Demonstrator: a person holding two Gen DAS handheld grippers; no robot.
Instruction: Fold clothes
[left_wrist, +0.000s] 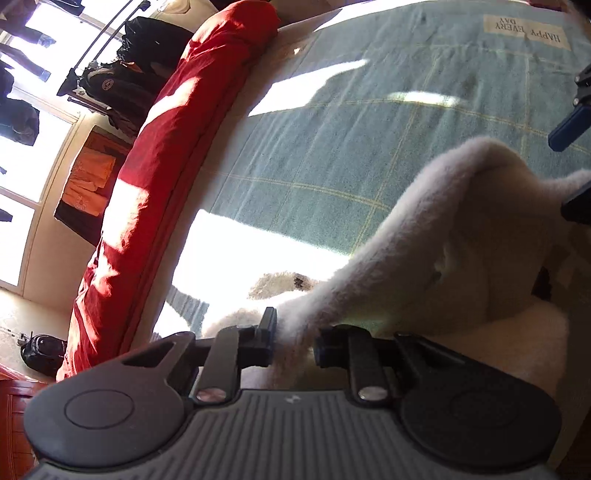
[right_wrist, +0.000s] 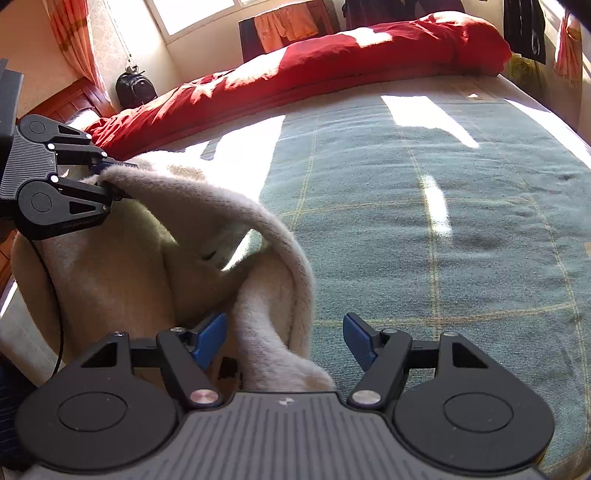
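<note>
A cream fluffy fleece garment (left_wrist: 461, 229) lies bunched on the near part of the bed, one edge lifted off the blanket. My left gripper (left_wrist: 295, 339) is shut on that lifted edge. In the right wrist view the same gripper (right_wrist: 110, 177) pinches the garment (right_wrist: 147, 258) at the far left. My right gripper (right_wrist: 284, 341) stands open, its blue fingers (right_wrist: 210, 339) wide apart on either side of a rolled fold of the fleece, not pressing it. One blue finger (left_wrist: 569, 125) of the right gripper shows at the right edge of the left wrist view.
A green plaid blanket (right_wrist: 443, 221) covers the bed, with sunlit patches and a "HAPPY EVERY DAY" label (left_wrist: 528, 31). A red duvet (right_wrist: 332, 62) is rolled along the far side. A black backpack (right_wrist: 135, 88) sits by the wall, with hanging clothes (left_wrist: 122, 74) near the window.
</note>
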